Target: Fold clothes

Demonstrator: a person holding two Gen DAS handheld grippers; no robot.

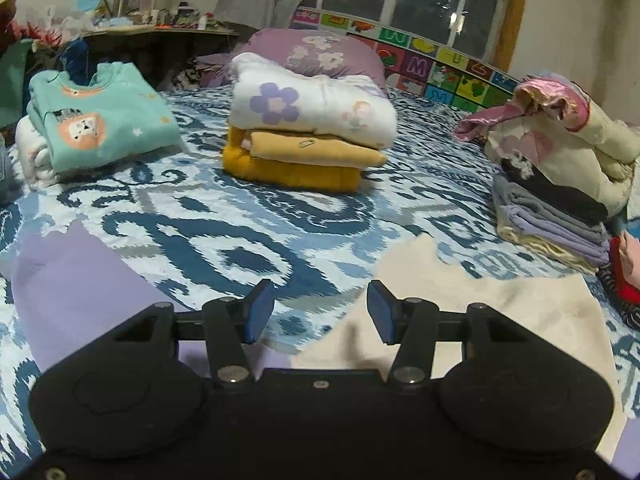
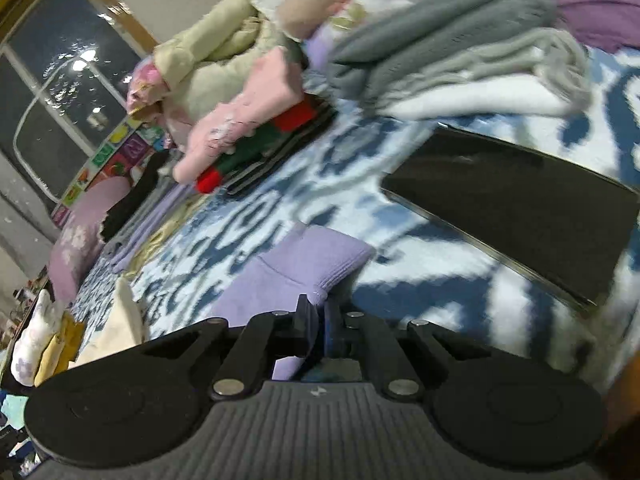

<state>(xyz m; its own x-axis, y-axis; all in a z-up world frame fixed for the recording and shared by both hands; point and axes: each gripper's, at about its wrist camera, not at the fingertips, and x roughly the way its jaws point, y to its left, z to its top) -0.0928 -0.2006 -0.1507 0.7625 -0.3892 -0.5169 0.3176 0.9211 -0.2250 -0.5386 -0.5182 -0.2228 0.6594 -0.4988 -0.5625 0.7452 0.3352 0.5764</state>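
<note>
Right gripper (image 2: pixel 316 324), blue-padded, jaws drawn together on the cuffed edge of a lilac knit garment (image 2: pixel 296 268); the cloth runs up from the pads and lies partly on the blue-and-white patterned bedspread (image 2: pixel 248 216). Left gripper (image 1: pixel 320 312), jaws spread wide and holding nothing, hangs above the same bedspread between a lilac panel (image 1: pixel 76 280) at its left and a cream flat-lying cloth (image 1: pixel 500 312) at its right; whether these two panels belong to one garment cannot be told.

Judgement on the step: the lilac piece appears to be under handling for a fold; a good fold would call for a grip kept near the hem corner, the edge carried level so the fabric does not drag or twist, and the free gripper pinning or pinching the opposite edge before the layer is laid over.

No true containers appear; the bed serves as holder. On it stand folded stacks: a mint-green printed top on white cloth (image 1: pixel 100 120); a white flower-print blanket over mustard-yellow pieces (image 1: pixel 308 136); grey, lilac and cream sheets under a crumpled cream-and-pink bundle (image 1: pixel 560 200). In the right wrist view, a black flat rectangular slab (image 2: pixel 516 208) lies beside grey and white folded knits (image 2: pixel 460 60).
</note>
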